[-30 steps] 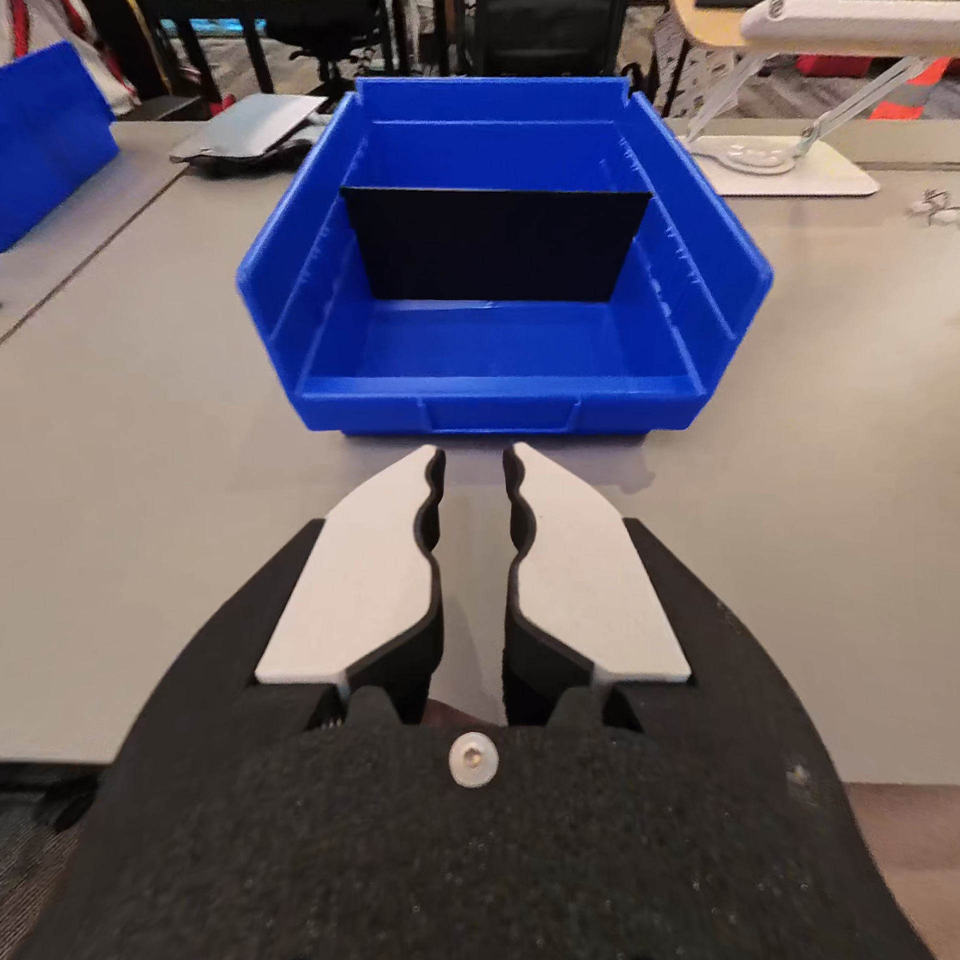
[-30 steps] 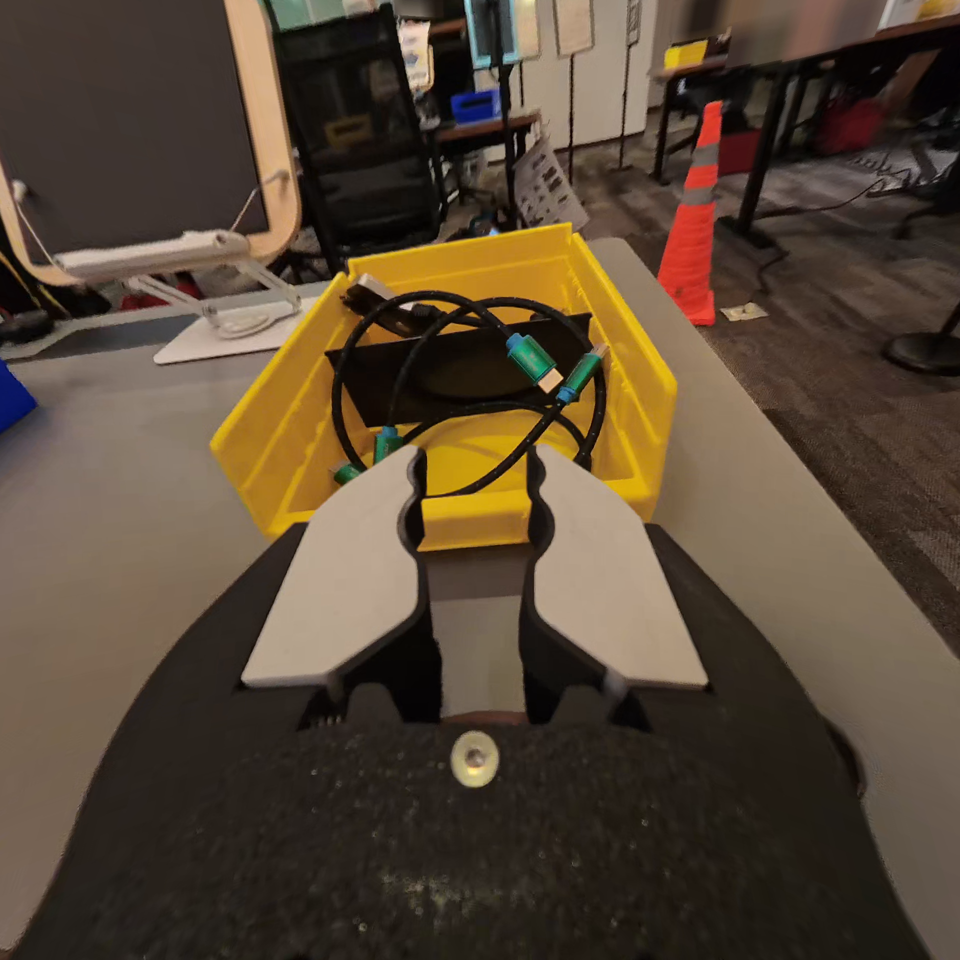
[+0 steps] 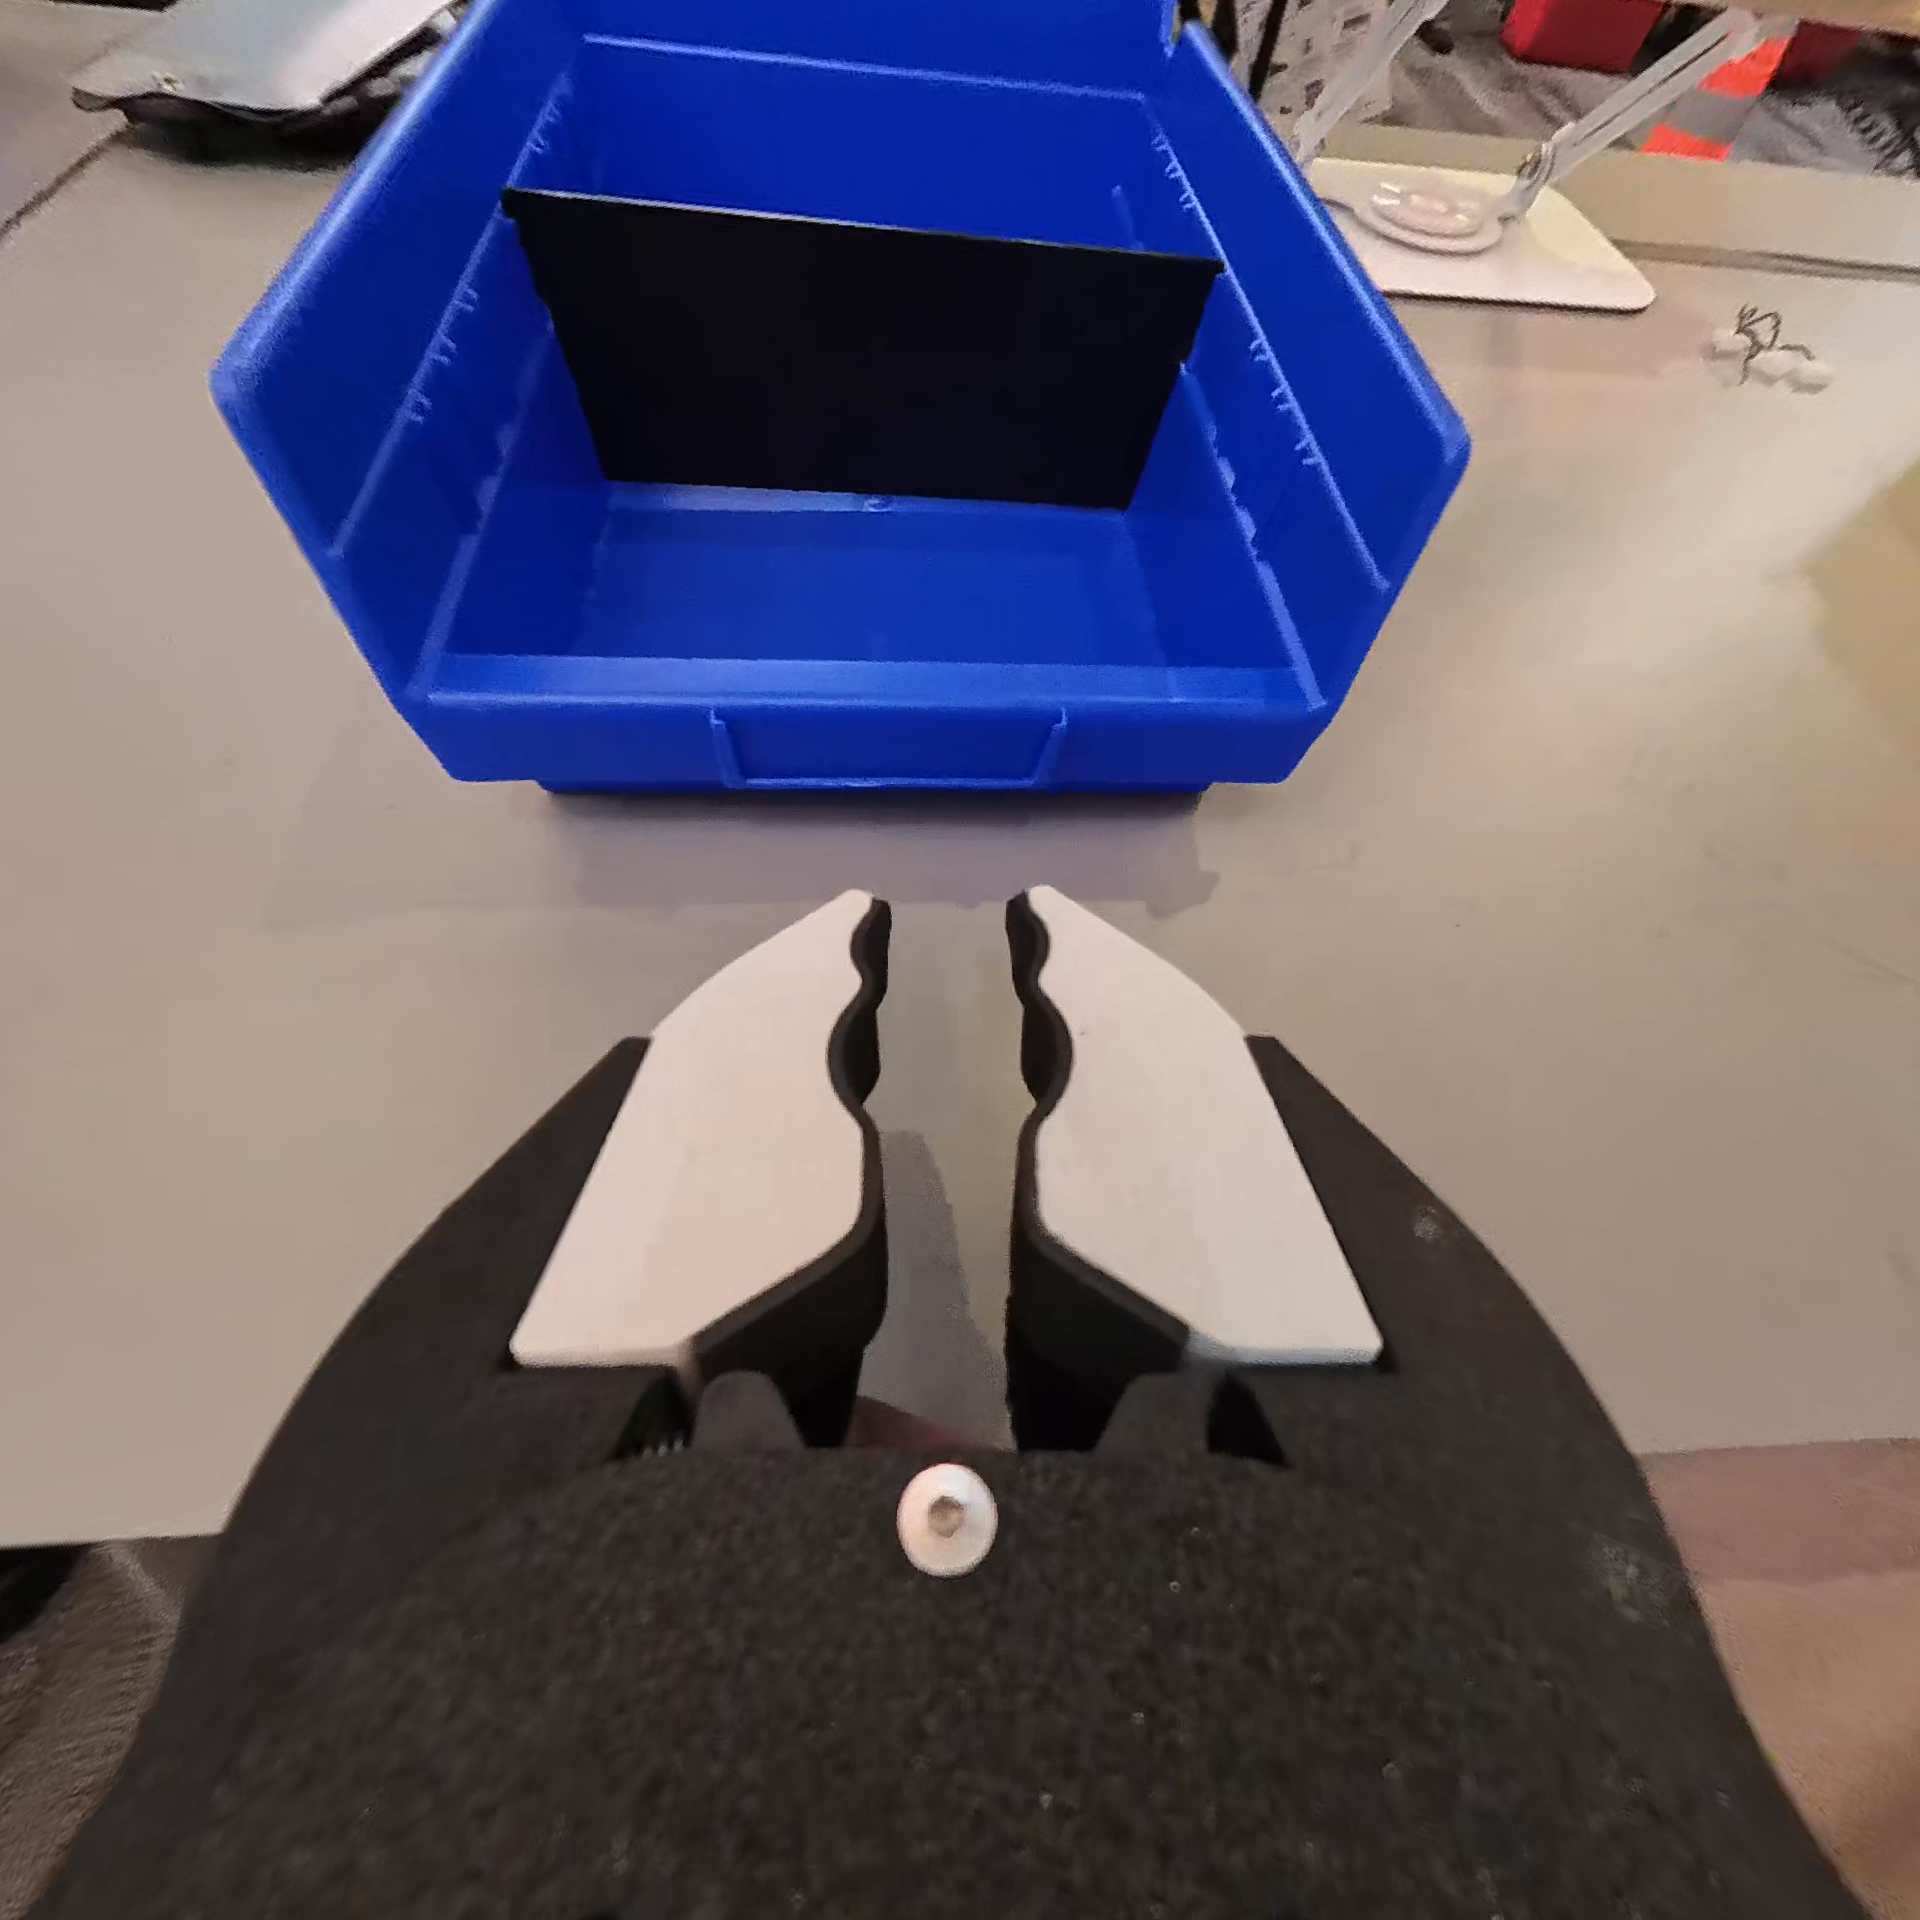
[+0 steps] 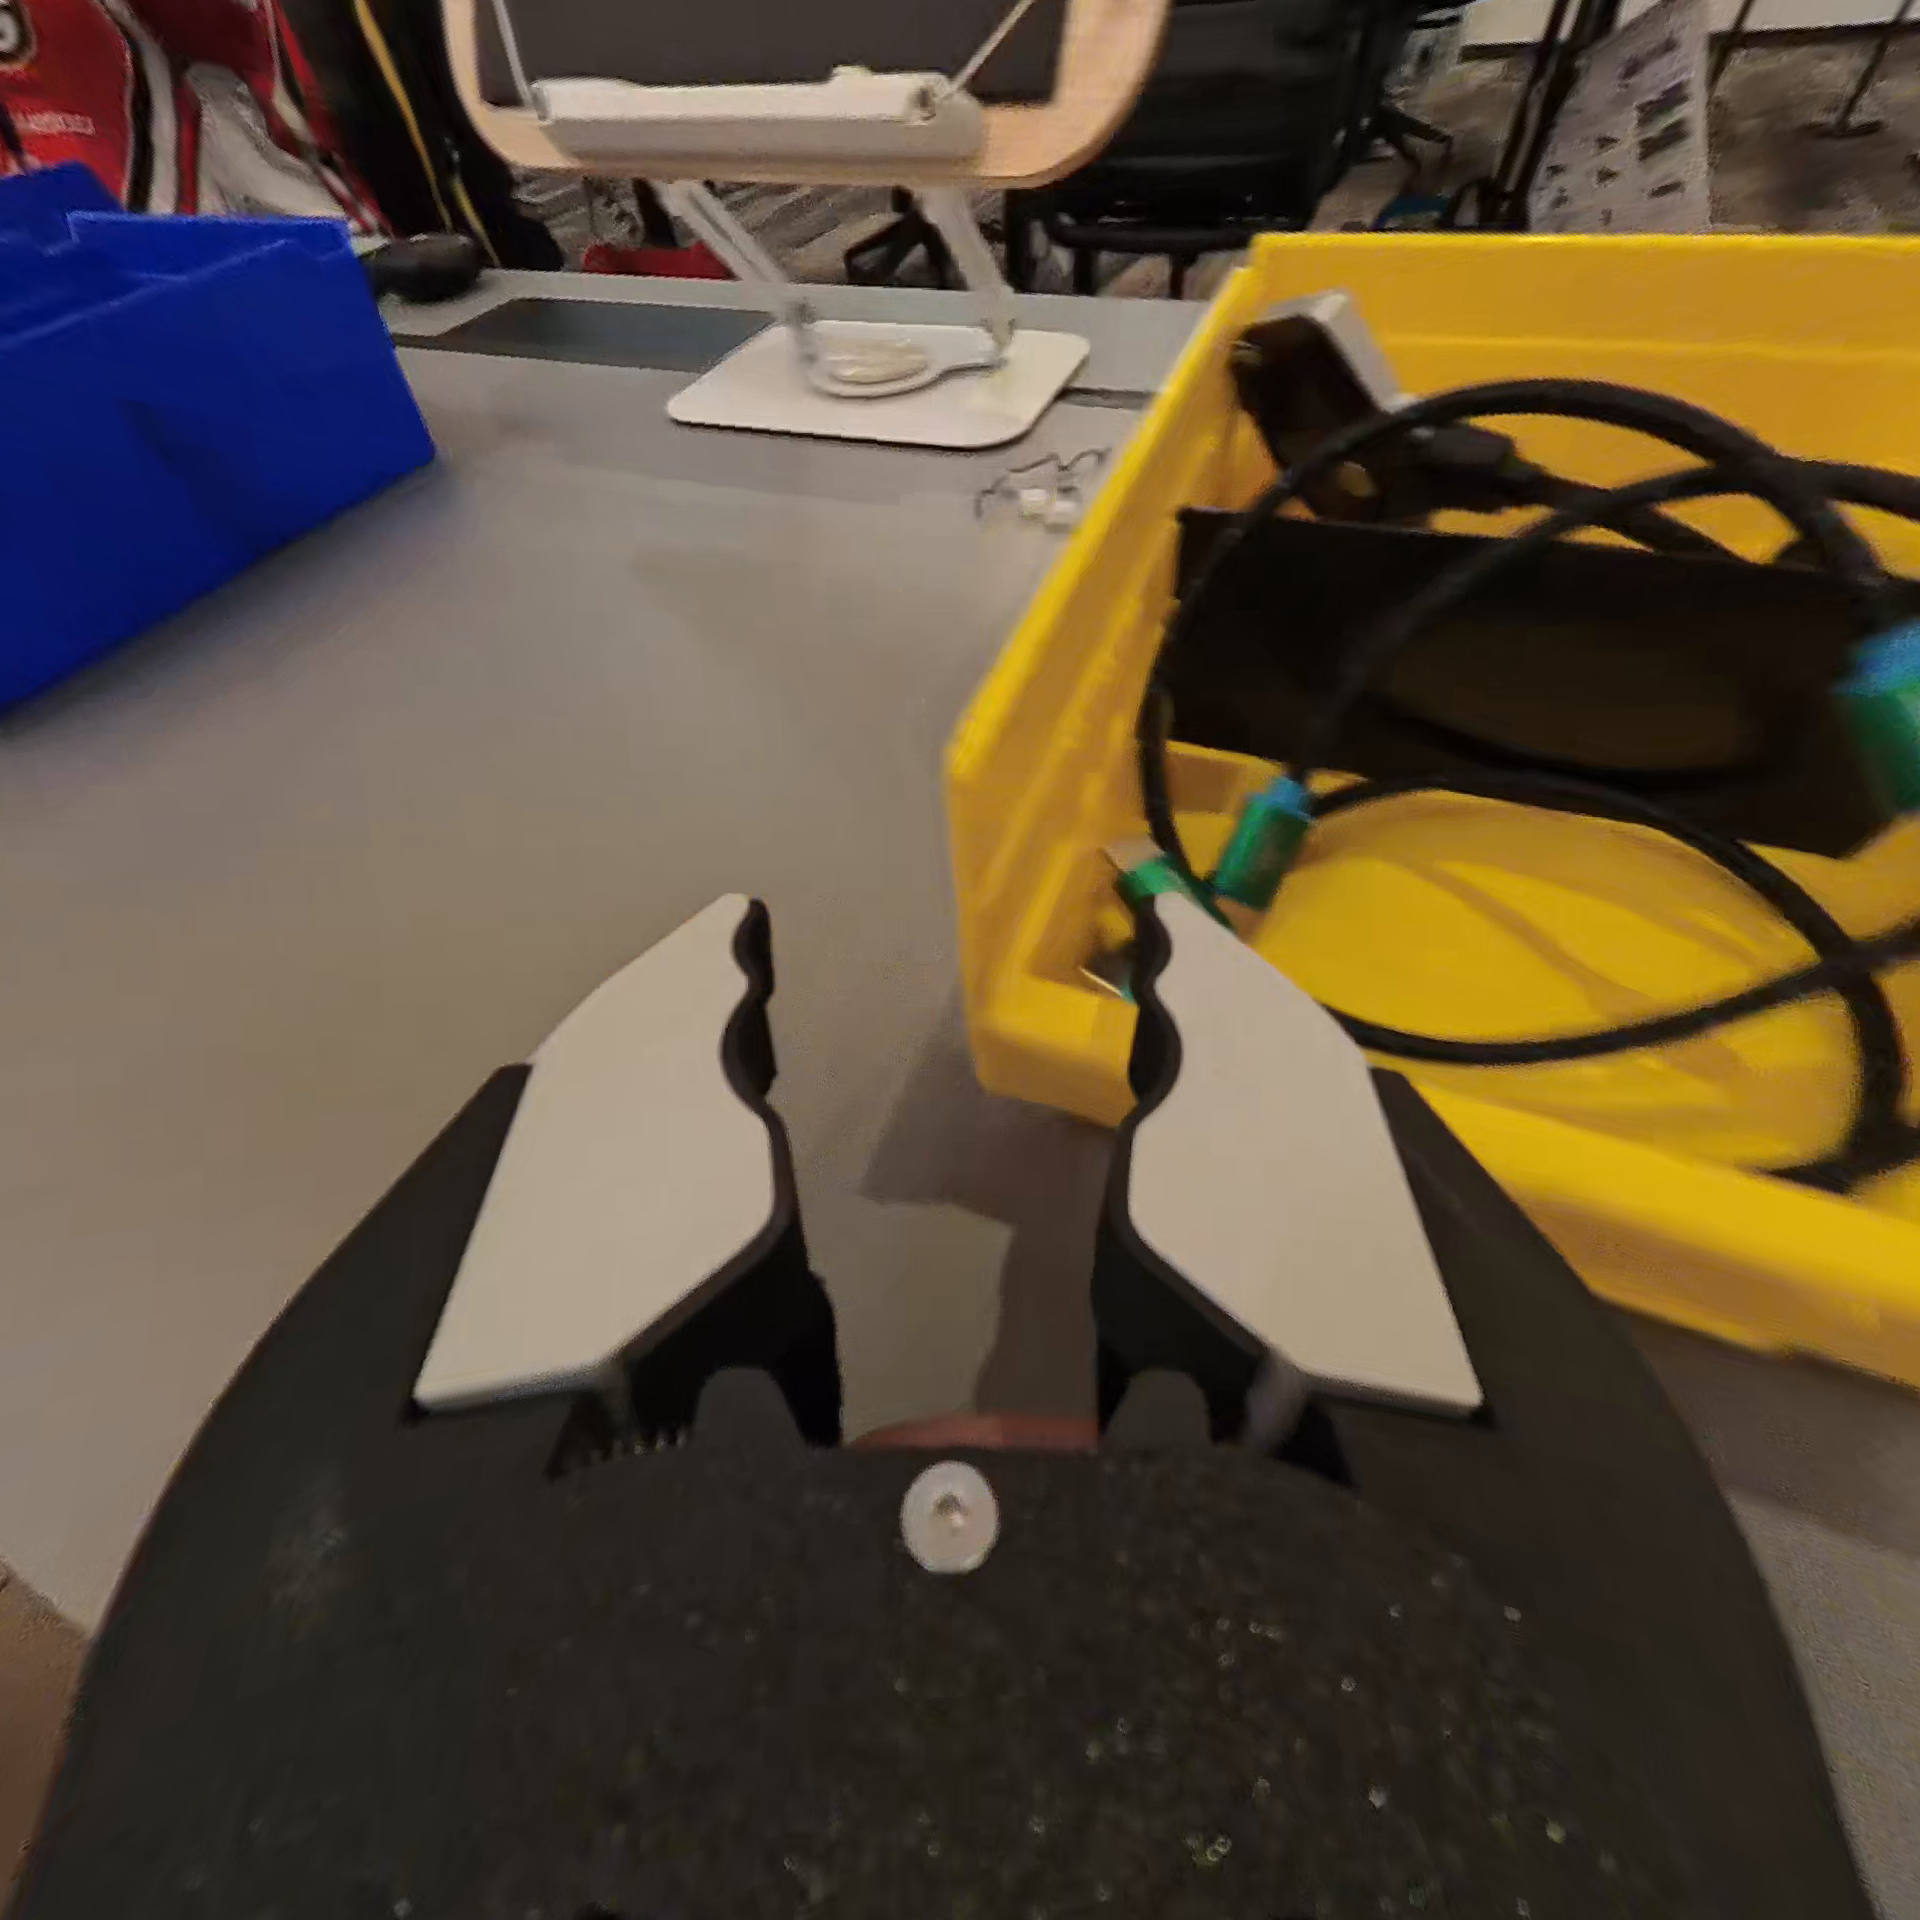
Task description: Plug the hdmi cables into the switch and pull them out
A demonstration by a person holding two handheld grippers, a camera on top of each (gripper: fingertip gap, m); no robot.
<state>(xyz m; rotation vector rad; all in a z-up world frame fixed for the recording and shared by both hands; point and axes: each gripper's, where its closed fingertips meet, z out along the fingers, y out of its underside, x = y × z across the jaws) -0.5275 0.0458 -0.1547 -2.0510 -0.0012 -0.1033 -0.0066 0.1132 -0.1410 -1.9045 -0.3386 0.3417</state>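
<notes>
A yellow bin (image 4: 1049,790) on the grey table holds coiled black HDMI cables (image 4: 1621,416) with green plugs (image 4: 1262,847) and a dark switch box (image 4: 1314,379) leaning at its back left corner. My right gripper (image 4: 956,925) is open and empty, over the table at the bin's front left corner. Its right finger overlaps the bin's rim. My left gripper (image 3: 948,909) is open with a narrow gap and empty, just in front of an empty blue bin (image 3: 862,717) with a black divider (image 3: 862,353).
The blue bin also shows at the left in the right wrist view (image 4: 177,436). A white stand base (image 4: 883,390) sits at the table's back. Small white bits (image 3: 1766,358) lie on the table between the bins. A dark flat object (image 3: 249,78) lies behind the blue bin. About 55 centimetres separates my left fingertips from my right.
My right gripper has swung left and opened wider, so the yellow bin now lies to its right. My left gripper has moved a little closer to the blue bin.
</notes>
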